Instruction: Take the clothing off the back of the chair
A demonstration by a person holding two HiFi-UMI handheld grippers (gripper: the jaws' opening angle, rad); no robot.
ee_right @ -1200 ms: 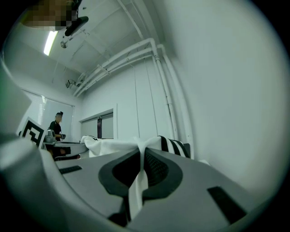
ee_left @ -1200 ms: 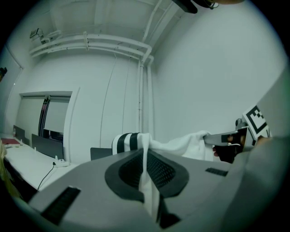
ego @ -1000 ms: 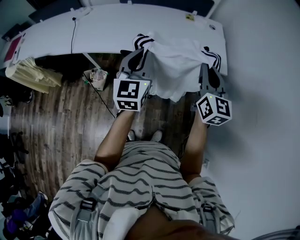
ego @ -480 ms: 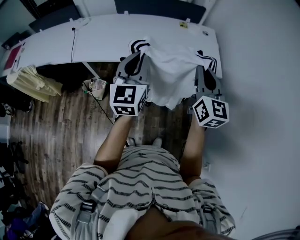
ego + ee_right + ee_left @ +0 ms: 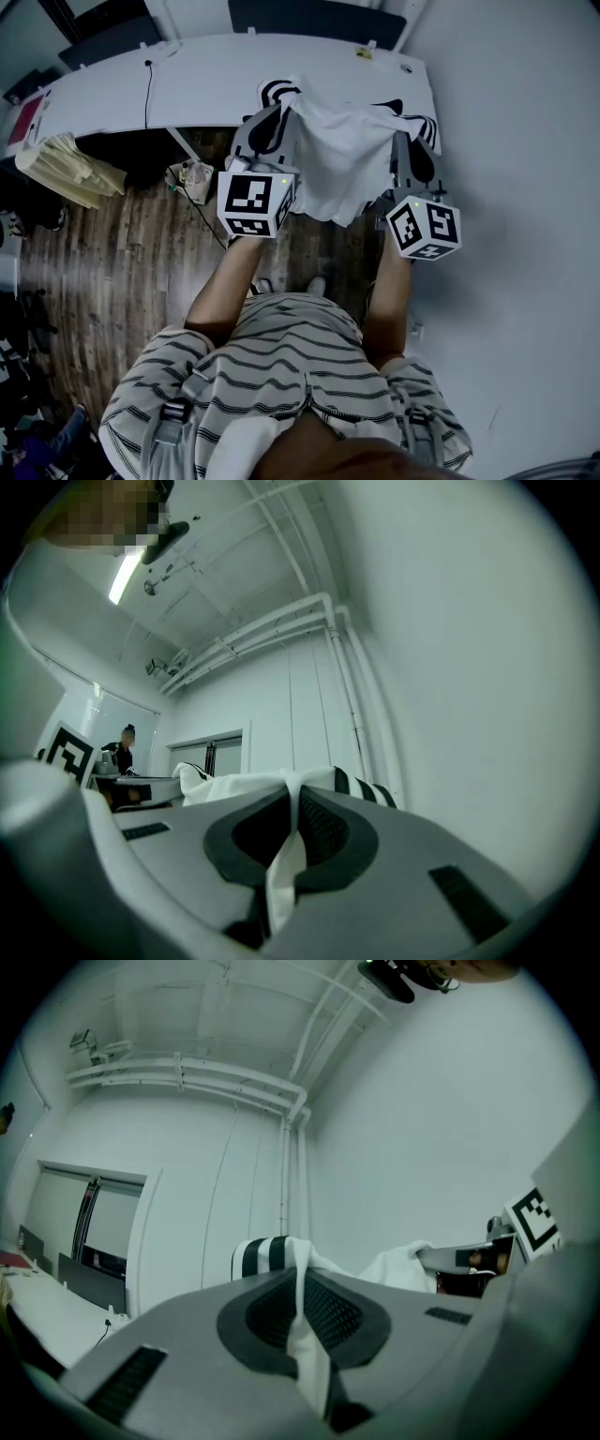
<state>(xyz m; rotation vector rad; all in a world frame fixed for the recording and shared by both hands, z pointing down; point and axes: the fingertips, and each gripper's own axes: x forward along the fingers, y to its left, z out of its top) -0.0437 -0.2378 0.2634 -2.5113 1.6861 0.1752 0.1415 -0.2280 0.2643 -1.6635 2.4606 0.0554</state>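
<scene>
A white garment (image 5: pixel 342 155) with black-striped sleeves hangs stretched between my two grippers, above the wooden floor and just in front of the white table (image 5: pixel 187 84). My left gripper (image 5: pixel 280 105) is shut on its left edge, where white cloth (image 5: pixel 305 1330) is pinched between the dark pads and a striped sleeve (image 5: pixel 262 1255) lies just past them. At the other side my right gripper (image 5: pixel 413 131) is shut on the right edge, with a fold of cloth (image 5: pixel 281 864) running down between its pads. No chair is in view.
Yellow cloth (image 5: pixel 61 164) hangs off the table's left end. A small basket (image 5: pixel 194 172) and a black cable lie on the floor under the table. A pale wall (image 5: pixel 525 187) stands close on the right. A person (image 5: pixel 125 747) is far off in the right gripper view.
Both grippers have risen a little and moved toward the table, carrying the garment with them. Both grips are unchanged.
</scene>
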